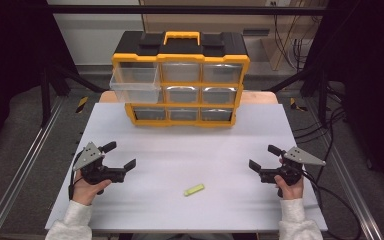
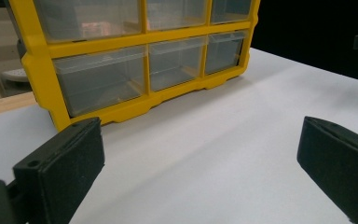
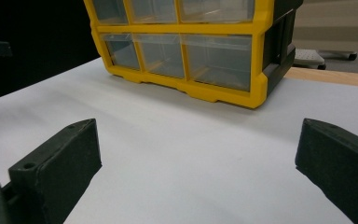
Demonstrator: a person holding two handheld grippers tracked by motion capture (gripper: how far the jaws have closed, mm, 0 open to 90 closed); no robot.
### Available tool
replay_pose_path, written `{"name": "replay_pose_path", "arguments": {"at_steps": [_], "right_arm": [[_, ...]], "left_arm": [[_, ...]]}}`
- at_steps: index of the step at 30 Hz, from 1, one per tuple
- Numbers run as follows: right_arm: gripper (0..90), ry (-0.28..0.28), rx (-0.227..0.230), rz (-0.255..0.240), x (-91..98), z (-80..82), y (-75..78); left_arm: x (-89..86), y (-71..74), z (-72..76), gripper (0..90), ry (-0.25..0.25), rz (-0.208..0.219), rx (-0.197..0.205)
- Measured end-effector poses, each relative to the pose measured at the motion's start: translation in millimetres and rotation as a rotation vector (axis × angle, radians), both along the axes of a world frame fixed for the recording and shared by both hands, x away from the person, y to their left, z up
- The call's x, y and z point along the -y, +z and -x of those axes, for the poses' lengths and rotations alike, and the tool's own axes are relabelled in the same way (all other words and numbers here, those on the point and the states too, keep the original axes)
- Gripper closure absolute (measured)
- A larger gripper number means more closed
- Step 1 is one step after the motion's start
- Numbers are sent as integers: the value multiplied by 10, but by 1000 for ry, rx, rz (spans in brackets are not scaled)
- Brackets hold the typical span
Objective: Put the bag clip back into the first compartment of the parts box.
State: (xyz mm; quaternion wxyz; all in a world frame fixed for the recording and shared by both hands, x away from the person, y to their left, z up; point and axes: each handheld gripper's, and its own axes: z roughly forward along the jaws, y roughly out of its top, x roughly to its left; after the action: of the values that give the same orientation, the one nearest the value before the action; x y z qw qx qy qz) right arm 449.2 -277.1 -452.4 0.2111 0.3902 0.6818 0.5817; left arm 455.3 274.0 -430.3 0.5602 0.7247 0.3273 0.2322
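Yellow-green stick [image 1: 194, 189] lay on the table [image 1: 190, 145] between my claws; left gripper [image 1: 119, 156] and right gripper [image 1: 263, 157] both gaped wide, pinching nothing.

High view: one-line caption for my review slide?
Open left gripper and right gripper flank yellow-green piece; organizer's top-left drawer out.

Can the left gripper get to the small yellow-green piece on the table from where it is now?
Probably yes. The left gripper is open with nothing between its fingers, and only bare white table lies between it and the yellow-green piece. The drawer box stands farther back, out of the way.
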Motion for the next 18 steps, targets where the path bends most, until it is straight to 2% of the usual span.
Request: {"name": "replay_pose_path", "arguments": {"at_steps": [18], "right_arm": [[5, 8, 4, 11, -2, 0, 1]], "left_arm": [[103, 71, 25, 9, -9, -9, 3]]}}
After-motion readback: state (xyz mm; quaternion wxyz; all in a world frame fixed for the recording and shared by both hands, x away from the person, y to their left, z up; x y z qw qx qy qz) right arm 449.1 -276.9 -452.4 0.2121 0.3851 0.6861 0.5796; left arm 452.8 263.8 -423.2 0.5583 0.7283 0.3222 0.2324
